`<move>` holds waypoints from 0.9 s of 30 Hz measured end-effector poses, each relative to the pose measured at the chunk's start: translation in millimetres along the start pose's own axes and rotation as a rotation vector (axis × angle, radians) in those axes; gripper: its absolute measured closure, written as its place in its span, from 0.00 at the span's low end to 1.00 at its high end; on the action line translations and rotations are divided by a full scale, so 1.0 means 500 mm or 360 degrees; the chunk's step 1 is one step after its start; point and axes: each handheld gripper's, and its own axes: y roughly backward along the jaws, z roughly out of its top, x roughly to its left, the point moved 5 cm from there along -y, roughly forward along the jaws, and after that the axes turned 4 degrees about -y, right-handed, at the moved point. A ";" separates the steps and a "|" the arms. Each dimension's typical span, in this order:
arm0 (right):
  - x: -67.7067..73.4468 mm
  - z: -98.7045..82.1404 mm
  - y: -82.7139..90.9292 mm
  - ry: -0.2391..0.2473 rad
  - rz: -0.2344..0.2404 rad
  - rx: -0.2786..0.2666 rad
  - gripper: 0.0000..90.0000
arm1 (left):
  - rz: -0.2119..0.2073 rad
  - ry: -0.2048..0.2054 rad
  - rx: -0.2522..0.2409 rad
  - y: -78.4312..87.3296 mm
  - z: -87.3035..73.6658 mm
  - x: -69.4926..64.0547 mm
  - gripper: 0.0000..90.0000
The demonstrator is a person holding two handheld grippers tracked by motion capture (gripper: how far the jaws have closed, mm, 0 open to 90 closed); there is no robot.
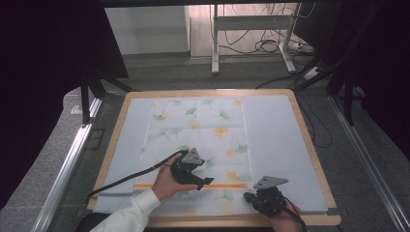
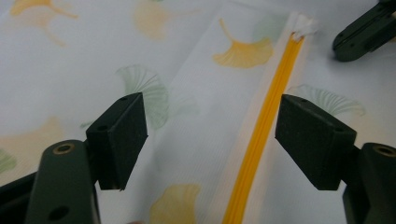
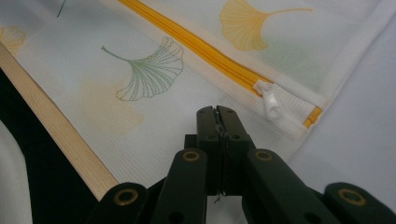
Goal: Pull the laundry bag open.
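Right now a white mesh bag (image 1: 196, 145) printed with green and yellow ginkgo leaves lies flat on the pale blue mat (image 1: 280, 140) that covers the wooden table (image 1: 309, 140). The bag sits left of the table's middle and runs from near the far edge down to the near edge. An orange zipper (image 1: 183, 185) crosses it close to the near edge, parallel to that edge.

The left gripper (image 1: 205, 182) hovers over the zipper, held by the person's left hand (image 1: 164, 183) in a white sleeve (image 1: 128, 212). Its jaws stand wide apart and grasp nothing; in the left gripper view the zipper (image 2: 261, 126) runs between the two black pads (image 2: 119, 140), nearer to one of them, with bare mesh on both sides.

The right gripper (image 1: 251, 197) sits toward the near right corner of the bag, close to the table's near edge. Its jaws are clenched together; the right gripper view (image 3: 218, 114) shows them pressed flat against each other, and whether a fold of mesh is caught between them I cannot tell. Just beyond their tips lies the white zipper pull (image 3: 271, 102), at the end of the zipper beside the bag's white side seam (image 3: 348, 56). The pull is apart from the jaws.
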 end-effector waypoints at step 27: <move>0.004 -0.006 0.003 0.0007 -0.0044 -0.0025 0.97 | -0.0070 -0.0146 0.0057 -0.047 0.066 -0.037 0.30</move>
